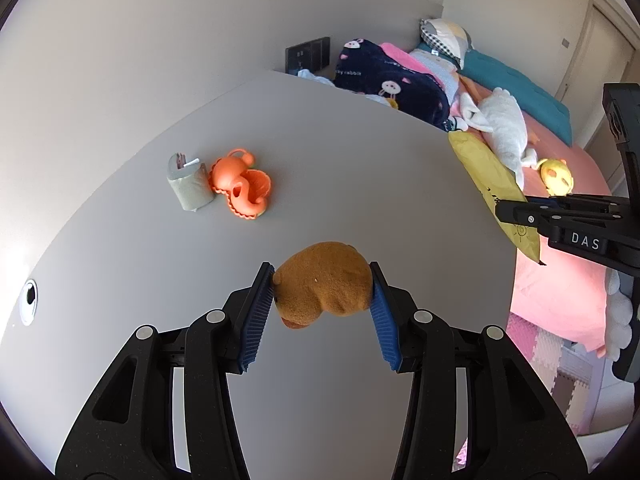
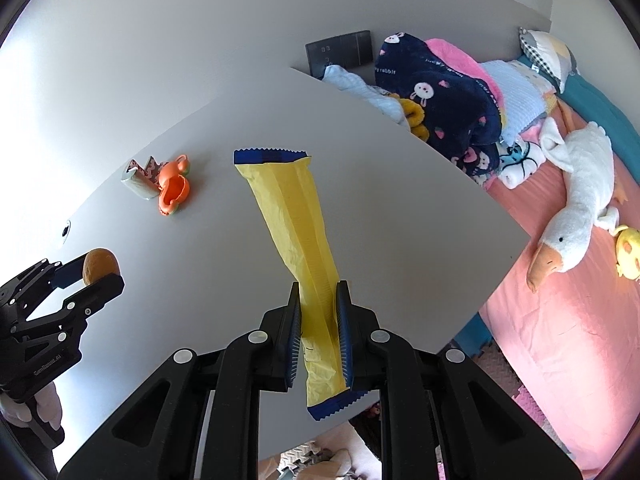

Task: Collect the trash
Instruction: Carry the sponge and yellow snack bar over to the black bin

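My left gripper (image 1: 323,280) is shut on a small brown plush toy (image 1: 326,286), held above the grey table (image 1: 360,168); the same gripper (image 2: 100,270) with the brown plush toy (image 2: 100,266) shows at the left in the right wrist view. My right gripper (image 2: 318,296) is shut on a long yellow wrapper (image 2: 296,220) with blue serrated ends, which hangs over the table (image 2: 400,220). In the left wrist view the right gripper (image 1: 504,210) shows at the right edge with the yellow wrapper (image 1: 484,176). An orange plastic toy (image 1: 242,184) and a small grey-green carton (image 1: 188,184) with a straw lie further back.
Beside the table's right edge is a bed with a pink sheet (image 2: 560,340), a navy rabbit-print blanket (image 2: 440,92), a white plush goose (image 2: 576,200) and a yellow plush (image 2: 630,252). A dark wall panel (image 2: 340,52) is behind the table. Foam floor mats (image 1: 560,360) lie below.
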Tool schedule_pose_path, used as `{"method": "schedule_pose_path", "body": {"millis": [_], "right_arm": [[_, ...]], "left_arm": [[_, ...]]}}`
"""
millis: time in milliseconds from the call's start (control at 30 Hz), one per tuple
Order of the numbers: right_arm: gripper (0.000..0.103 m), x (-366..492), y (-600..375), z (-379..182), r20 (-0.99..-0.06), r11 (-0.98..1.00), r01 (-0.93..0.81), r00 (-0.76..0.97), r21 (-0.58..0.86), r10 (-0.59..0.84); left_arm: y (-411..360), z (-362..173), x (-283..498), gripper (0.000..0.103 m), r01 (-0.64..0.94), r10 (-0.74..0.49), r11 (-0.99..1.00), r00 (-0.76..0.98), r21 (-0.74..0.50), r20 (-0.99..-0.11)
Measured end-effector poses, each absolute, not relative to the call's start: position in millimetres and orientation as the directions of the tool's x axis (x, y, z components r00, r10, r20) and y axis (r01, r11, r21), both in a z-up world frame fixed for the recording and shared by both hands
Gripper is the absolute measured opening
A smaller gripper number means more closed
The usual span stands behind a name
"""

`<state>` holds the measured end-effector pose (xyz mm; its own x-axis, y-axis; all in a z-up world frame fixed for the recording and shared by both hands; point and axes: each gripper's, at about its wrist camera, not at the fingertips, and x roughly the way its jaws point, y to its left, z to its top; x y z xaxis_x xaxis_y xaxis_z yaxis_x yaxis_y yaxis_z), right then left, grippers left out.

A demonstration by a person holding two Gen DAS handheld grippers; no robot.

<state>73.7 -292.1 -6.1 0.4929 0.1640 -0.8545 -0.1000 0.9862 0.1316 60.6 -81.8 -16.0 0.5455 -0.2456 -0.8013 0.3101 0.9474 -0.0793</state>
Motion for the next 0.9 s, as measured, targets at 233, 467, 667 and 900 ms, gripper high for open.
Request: {"method": "schedule_pose_path", "body": {"millis": [233, 467, 667, 900], "right_arm": [[0.018, 48.3, -314.4, 2.7, -0.841, 0.988, -0.064, 0.518, 0.14, 0.153], [0.018, 24.2, -337.4, 9.0, -0.833, 0.989, -0.018, 0.537, 0.146, 0.133], [0.018, 7.0, -357.0, 9.9, -0.832, 0.989, 0.024, 0.543, 0.146, 0.109], [0.018, -12.2, -379.6, 11.6, -0.825, 0.986, 0.076, 0.56, 0.148, 0.08]], "left_arm": [[-108.4, -7.9, 48.7, 0.046, 0.36, -0.276, 0.93, 0.55, -0.074, -0.788], [-134.7, -2.6, 39.1, 0.046, 0.406, -0.307, 0.911, 0.547, -0.074, -0.779], [-159.2, 1.7, 29.8, 0.046, 0.457, -0.334, 0.887, 0.539, -0.065, -0.773], [-186.2, 4.9, 24.7, 0.046, 0.508, -0.358, 0.86, 0.525, -0.053, -0.772]]}}
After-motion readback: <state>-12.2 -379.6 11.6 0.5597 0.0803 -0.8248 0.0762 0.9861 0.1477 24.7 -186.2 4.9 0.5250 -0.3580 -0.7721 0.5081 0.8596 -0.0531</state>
